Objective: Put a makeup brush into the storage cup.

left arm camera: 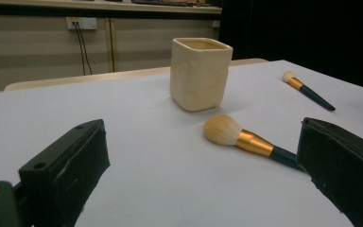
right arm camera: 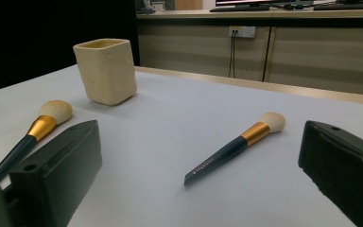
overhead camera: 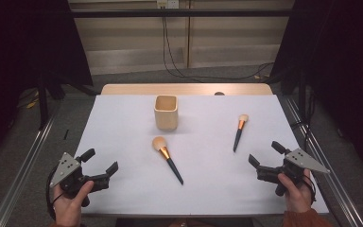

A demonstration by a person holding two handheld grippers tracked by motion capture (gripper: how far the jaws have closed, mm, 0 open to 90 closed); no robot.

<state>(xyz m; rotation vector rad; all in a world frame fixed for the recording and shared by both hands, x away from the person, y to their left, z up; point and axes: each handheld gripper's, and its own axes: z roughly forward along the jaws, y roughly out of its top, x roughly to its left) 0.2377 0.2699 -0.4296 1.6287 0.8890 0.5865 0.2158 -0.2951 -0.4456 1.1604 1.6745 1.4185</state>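
Hovering low over the near corners of the table (overhead camera: pixel 123 113), two hand-held grippers are standing with jaws spread wide and nothing between them. The left gripper (overhead camera: pixel 100 161) is sitting at about 7 o'clock in the high view, gripped by a hand (overhead camera: pixel 68 203) coming in from the bottom edge; the right gripper (overhead camera: pixel 266 153) is sitting at about 4 o'clock, held by the other hand (overhead camera: pixel 297 191), and both are pointing inward toward the middle of the white surface.

Out from the left gripper, at its 2 o'clock, a large brush (overhead camera: pixel 167 159) is lying flat near the table's centre, its pale bristle head pointing to 11 o'clock and its dark handle trailing to 5 o'clock; in the left gripper view the handle's end is passing behind the right-hand jaw. A smaller brush (overhead camera: pixel 239 132) is lying at 11 o'clock from the right gripper, bristles toward the far edge, handle toward the person.

Beyond the large brush, at 12 o'clock from it, a cream square cup (overhead camera: pixel 166 112) is standing upright and open-topped, near the brush head but apart from it.
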